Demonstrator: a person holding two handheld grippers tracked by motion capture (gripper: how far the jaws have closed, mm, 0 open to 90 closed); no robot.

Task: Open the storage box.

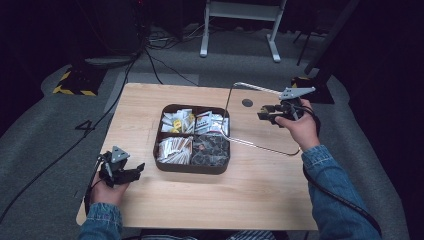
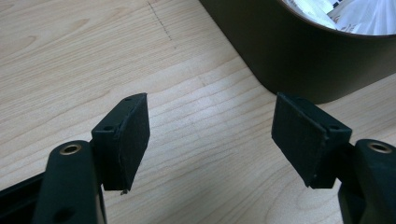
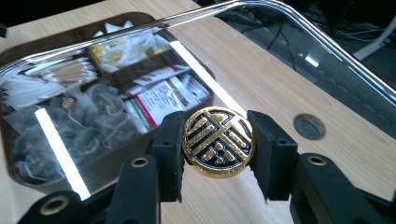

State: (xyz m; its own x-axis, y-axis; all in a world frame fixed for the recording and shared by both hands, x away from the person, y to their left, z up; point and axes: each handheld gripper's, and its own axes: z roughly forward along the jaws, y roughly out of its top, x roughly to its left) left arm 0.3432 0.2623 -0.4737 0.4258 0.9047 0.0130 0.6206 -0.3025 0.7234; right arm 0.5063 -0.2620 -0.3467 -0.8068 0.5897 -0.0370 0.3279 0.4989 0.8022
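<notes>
Beside the brown tray [image 1: 165, 167], left tongs [image 2: 210, 140] gape empty; right tongs [image 3: 218, 156] clamp the clear lid's gold knob [image 3: 218, 141].

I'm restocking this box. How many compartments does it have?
4. Far left holds pale and yellow packets, far right white packets, near left white-and-tan sachets, near right dark bags, all in the brown box.

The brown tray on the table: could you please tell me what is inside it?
The brown tray has four compartments: white and yellow packets at the back, paper sticks front left, dark mesh tea bags front right. What lies beneath these top layers is covered.
</notes>
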